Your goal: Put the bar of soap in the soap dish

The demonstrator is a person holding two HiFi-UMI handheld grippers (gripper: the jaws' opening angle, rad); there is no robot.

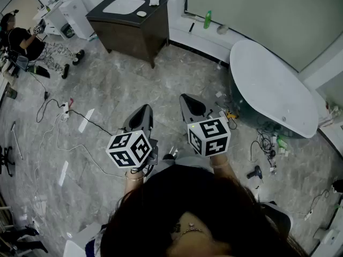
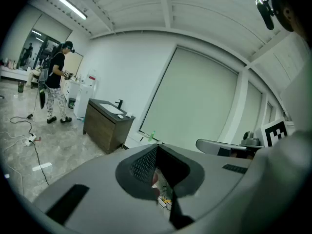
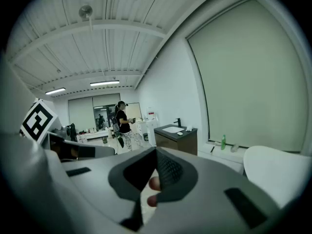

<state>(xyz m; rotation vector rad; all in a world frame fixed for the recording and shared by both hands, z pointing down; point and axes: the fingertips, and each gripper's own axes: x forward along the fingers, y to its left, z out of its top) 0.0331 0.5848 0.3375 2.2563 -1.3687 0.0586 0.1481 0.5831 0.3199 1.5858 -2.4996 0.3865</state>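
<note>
Two grippers side by side above the floor (image 1: 112, 90): left gripper (image 1: 143, 111) and right gripper (image 1: 188, 101), both jaws closed together, nothing between. Pale oval thing (image 1: 141, 14), soap or dish unclear, lies on far bench (image 1: 159, 10) beside basin (image 1: 123, 5).

No word, number or brand can be read anywhere in these views. The only printed signs are the black-and-white square patterns on the marker cube (image 1: 130, 149) of the left gripper (image 1: 143, 109) and the marker cube (image 1: 210, 137) of the right gripper (image 1: 186, 98); they carry no letters. Left of the dark washstand (image 1: 128, 28), a white cabinet (image 1: 77, 15) bears a red patch near its top, perhaps a label, too small to read. The green bottle (image 1: 207, 19) to the right of the washstand shows no legible print.
</note>
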